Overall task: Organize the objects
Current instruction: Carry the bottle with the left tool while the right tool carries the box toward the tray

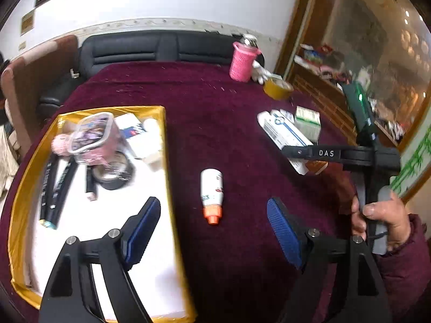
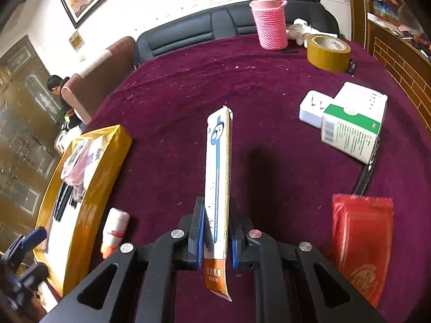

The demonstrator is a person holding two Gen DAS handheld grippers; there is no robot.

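Nearest in the right wrist view is the right gripper (image 2: 216, 245), and its two blue pads are squeezed tight on a long thin box (image 2: 218, 183). The box is white and blue with an orange end, and it stands on its narrow edge, sticking out far past the pads over the dark red tablecloth (image 2: 188, 94).

The left gripper (image 1: 212, 231) is wide apart and holds nothing. A small white bottle (image 1: 212, 193) with an orange cap lies on the cloth between its pads, but they do not touch it.

The yellow tray (image 1: 161, 123) sits just beside the bottle and already has many things in it, like a roll of black tape (image 1: 114, 172).

I think the box goes into the tray next. The grip is near one end only, so the long box could tip or slide out. It could also bump the tray's wall, or knock the bottle and make it roll away
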